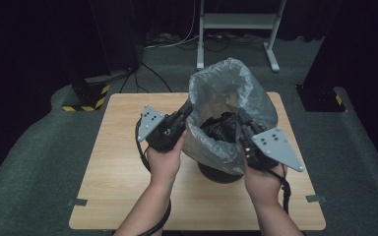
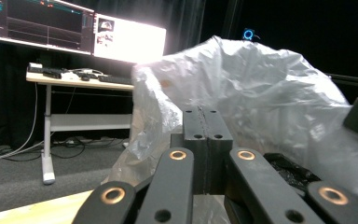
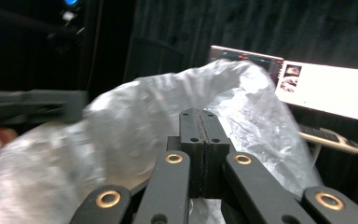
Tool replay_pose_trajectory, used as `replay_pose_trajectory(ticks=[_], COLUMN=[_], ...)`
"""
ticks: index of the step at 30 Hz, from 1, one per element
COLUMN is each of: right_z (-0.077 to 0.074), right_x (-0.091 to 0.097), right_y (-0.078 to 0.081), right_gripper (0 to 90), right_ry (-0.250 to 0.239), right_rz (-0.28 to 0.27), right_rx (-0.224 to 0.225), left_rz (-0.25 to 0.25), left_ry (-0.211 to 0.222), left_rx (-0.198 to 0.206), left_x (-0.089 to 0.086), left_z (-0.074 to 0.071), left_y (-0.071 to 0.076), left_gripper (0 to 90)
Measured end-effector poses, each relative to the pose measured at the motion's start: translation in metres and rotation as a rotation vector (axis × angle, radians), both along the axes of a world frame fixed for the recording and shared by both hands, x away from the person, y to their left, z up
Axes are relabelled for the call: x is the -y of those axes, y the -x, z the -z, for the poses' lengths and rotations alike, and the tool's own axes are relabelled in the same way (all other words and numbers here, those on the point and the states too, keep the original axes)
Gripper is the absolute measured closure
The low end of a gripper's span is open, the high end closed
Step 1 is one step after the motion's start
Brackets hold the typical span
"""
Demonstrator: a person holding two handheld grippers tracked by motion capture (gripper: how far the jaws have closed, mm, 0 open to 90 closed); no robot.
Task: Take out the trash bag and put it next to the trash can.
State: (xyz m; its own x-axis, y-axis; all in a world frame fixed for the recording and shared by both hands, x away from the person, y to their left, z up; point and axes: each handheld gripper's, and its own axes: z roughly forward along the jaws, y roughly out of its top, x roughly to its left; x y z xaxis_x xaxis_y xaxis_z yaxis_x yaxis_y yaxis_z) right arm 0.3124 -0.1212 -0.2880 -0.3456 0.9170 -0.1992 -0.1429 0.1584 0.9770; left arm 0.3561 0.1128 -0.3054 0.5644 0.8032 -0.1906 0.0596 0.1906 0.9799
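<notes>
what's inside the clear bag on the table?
Through the open top of the plastic bag, a dark crumpled mass lies inside; what it is can't be told. The bag's wrinkled film covers whatever lies lower down in the round dark bin.

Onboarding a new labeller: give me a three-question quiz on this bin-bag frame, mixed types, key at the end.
1. True or false: the jaws of the left gripper stand wide open.
2. What does the clear plastic bag line? A) a dark round bin B) a cardboard box C) a wire basket
3. On which side of the bag, in the high view, does the right gripper sit?

Key
1. False: both jaws press together, at the bag's edge.
2. A, the dark bin on the wooden table.
3. The right side, opposite the left gripper, with the bag between them.
</notes>
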Motion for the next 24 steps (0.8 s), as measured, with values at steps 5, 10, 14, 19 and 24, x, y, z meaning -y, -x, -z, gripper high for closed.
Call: replay_pose_trajectory(ticks=[5,10,14,19,24], right_z=[0.005,0.016,0.023,0.035,0.041], right_x=[-0.030,-0.051,-0.059,-0.068,-0.072], right_y=[0.003,0.002,0.001,-0.001,-0.001], right_gripper=[90.0,90.0,90.0,90.0,90.0], right_ry=[0.076,0.148,0.176,0.208,0.229], right_rz=[-0.059,-0.098,-0.105,-0.118,-0.115], right_rx=[-0.019,-0.063,-0.077,-0.081,-0.065], left_rz=[0.020,0.044,0.065,0.087,0.097], left_ry=[-0.005,-0.007,-0.013,-0.010,-0.018], left_rx=[-0.009,-0.013,-0.015,-0.031,-0.043], left_x=[-0.002,-0.002,0.000,-0.001,-0.002], left_z=[0.002,0.005,0.009,0.013,0.013], left_y=[0.000,0.001,0.002,0.002,0.002], left_gripper=[89.9,89.9,89.8,89.7,87.7])
